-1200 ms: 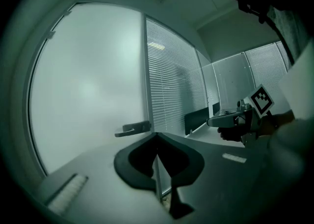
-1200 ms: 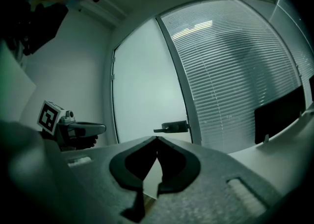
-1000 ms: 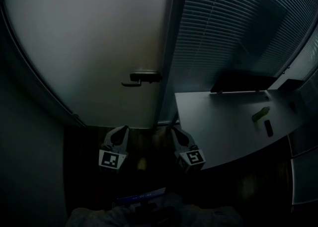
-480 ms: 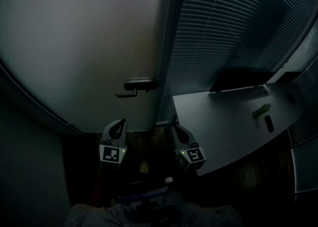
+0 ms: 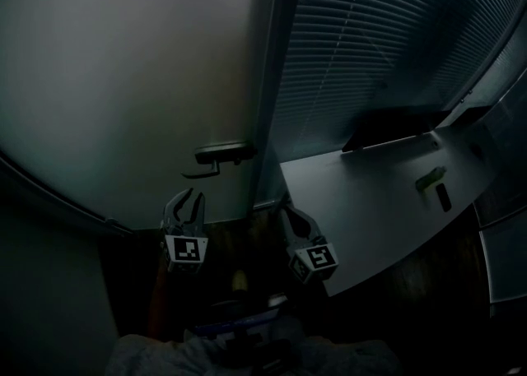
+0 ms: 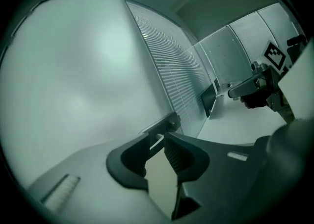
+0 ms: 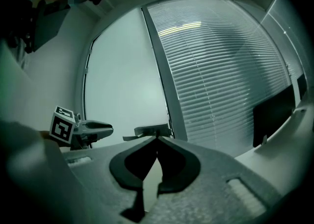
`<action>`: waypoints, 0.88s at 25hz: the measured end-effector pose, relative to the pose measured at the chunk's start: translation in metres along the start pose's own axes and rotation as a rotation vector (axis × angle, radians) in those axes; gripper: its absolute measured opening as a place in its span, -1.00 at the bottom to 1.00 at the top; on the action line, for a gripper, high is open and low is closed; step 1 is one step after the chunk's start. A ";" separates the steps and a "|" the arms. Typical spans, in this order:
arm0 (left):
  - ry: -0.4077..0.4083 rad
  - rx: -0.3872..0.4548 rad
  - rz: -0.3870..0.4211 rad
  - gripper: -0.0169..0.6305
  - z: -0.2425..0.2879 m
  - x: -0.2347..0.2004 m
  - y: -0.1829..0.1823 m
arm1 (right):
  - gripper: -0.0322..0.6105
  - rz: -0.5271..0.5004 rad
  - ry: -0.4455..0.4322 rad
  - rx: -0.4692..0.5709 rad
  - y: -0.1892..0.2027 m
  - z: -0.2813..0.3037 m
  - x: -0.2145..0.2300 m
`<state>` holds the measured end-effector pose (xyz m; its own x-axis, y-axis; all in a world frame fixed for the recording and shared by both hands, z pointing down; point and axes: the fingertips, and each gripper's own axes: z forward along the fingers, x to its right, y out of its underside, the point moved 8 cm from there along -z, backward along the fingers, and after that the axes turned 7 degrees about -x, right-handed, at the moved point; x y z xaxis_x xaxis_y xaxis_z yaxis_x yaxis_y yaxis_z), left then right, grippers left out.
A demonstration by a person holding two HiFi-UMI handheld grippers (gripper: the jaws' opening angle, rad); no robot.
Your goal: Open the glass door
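- We see a big pale frosted glass door (image 5: 123, 78) in a dim room. It fills the upper left of the head view.
- The door is closed against a dark upright frame post (image 5: 268, 78).
- A dark lever handle (image 5: 222, 152) sticks out of the door close to that post, at the door's right edge. Its thin end points left.
- The left gripper (image 5: 188, 197) is just below the handle and points up at it. It does not touch the handle.
- Its jaws are a little way apart and are opening. Nothing is between them. In the left gripper view the handle shows just past the tips.
- The right gripper (image 7: 156, 139) is to the right of the left one, below the frame post. Its jaws are closed with the tips touching, and they hold nothing.
- Each gripper has a cube with black and white squares on its back end.
- Grey slatted blinds (image 5: 370, 45) cover the wall to the right of the door.
- A pale tabletop (image 5: 362, 210) stands under the blinds, near the right gripper.
- On the tabletop are a dark flat screen (image 5: 391, 127), a small green thing (image 5: 430, 178) and a small dark thing (image 5: 444, 197). The two small things are just beside each other, well apart from the grippers.
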<state>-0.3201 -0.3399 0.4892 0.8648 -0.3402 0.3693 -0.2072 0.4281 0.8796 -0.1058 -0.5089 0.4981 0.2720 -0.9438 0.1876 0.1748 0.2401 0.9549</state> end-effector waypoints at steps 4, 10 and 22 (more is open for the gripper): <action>0.004 -0.032 0.074 -0.45 0.019 -0.006 0.015 | -0.89 0.010 0.042 -0.009 0.006 0.009 0.010; 0.025 -0.042 0.203 -0.21 0.047 -0.015 0.023 | -0.89 0.018 0.066 -0.010 0.009 0.029 0.015; 0.106 -0.124 0.344 0.13 0.085 -0.014 0.033 | -0.89 0.037 0.099 -0.014 0.000 0.042 0.019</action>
<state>-0.3776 -0.3919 0.5387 0.7982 -0.0736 0.5979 -0.4421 0.6025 0.6644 -0.1405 -0.5361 0.5115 0.3707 -0.9075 0.1978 0.1756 0.2776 0.9445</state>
